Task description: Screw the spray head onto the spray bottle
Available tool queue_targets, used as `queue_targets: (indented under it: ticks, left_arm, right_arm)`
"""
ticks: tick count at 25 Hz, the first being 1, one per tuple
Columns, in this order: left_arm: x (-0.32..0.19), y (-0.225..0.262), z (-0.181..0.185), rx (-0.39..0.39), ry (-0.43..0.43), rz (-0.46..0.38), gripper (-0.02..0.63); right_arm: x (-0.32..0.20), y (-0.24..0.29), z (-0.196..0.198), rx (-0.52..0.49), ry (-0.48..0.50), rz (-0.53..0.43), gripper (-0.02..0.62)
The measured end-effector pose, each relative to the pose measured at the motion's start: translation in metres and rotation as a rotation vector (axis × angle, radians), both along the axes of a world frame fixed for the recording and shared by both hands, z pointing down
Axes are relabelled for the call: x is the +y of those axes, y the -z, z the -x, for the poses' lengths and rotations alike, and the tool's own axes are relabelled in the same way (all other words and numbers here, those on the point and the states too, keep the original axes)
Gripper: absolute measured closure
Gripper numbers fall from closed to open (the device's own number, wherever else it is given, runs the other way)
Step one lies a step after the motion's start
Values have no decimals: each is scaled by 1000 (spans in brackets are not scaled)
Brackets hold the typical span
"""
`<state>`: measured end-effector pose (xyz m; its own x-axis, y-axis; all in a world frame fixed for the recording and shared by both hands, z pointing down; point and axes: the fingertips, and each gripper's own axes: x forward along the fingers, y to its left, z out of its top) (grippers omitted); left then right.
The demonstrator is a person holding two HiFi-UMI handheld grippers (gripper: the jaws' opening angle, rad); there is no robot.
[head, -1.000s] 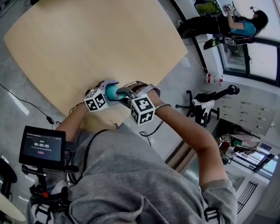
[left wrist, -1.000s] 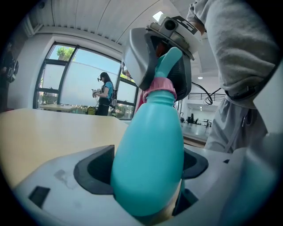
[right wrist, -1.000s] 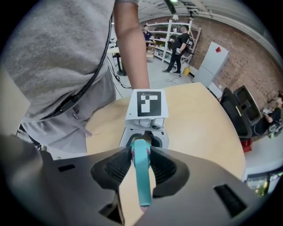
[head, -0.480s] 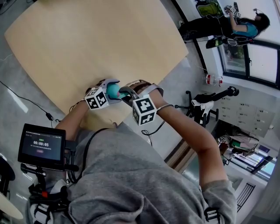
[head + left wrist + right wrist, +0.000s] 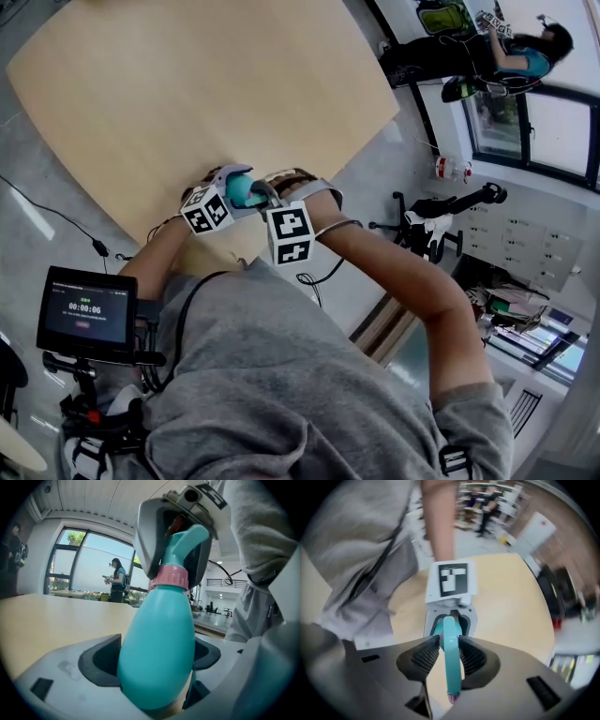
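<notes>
Head view looks down on both grippers, which meet over the near edge of a light wooden table point(image 5: 187, 84). The left gripper point(image 5: 225, 190) and the right gripper point(image 5: 265, 197) are close together around a teal spray bottle point(image 5: 240, 192). Whether the bottle's base touches the tabletop cannot be made out from here.

Left gripper view shows the bottle's rounded teal body point(image 5: 157, 653) filling the gap between the two dark pads point(image 5: 101, 660), which press on it from both sides. The bottle stands nearly upright, leaning a little to the right. A pink collar point(image 5: 169, 577) sits on its neck, and the teal spray head point(image 5: 190, 538) rises from the collar into the right gripper's grey shell above.

Right gripper view looks down along the spray head point(image 5: 451, 660), a narrow teal bar clamped between the ribbed black pads point(image 5: 425, 656). Beyond it is the left gripper with its marker cube point(image 5: 453, 581).

A small screen point(image 5: 86, 309) is mounted at the lower left of the head view. Another person point(image 5: 525, 47) stands by the windows, well away from the table.
</notes>
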<state>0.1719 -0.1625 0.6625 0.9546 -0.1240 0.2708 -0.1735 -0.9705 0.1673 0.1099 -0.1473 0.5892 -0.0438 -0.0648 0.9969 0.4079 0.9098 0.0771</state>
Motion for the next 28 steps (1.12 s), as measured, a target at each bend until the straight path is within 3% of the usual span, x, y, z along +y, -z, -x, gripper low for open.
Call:
queue_targets:
  ticks: [2,5,7,9,12,16,20,22,23,26,28]
  left_arm:
    - [-7,2,-3,-4,102,-3,196]
    - [-21,3,0,-26,346,8,196]
    - [-28,2,8,-49,507,38,196]
    - [-31,-1,14,-63,586,70,196]
    - [-31,-1,17,-45,588,95,196]
    - [-31,-1,14,-36,537,78,195]
    - [-27,-1,7,-18,400,47,196]
    - [-21,0,3,-4,287,36,196]
    - [-18,0,2,2,229,32,196]
    - [-11,-1,4,9,100,29,196]
    - [-8,-3,5,5,58,32,196]
  right_arm:
    - [-9,0,-7,-84,-450,-13,468]
    - [-17,2,-13,-294,-1058,-39,467]
    - [-20,7,-12,-444,-1362,-16,467]
    - [-22,6,-9,-495,-1447,-3,468]
    - [-21,2,-2,-485,-1439,25,457]
    - [-13,7,3,-448,-1329,110,369]
    - [-20,57,-4,-482,-1054,64,353]
    - [-22,88,0,-496,-782,66,352]
    - [-19,97,2,-466,-586,64,353]
    - [-9,88,-8,-219,124,-41,353]
    - [-2,68,-8,-113,411,-58,353]
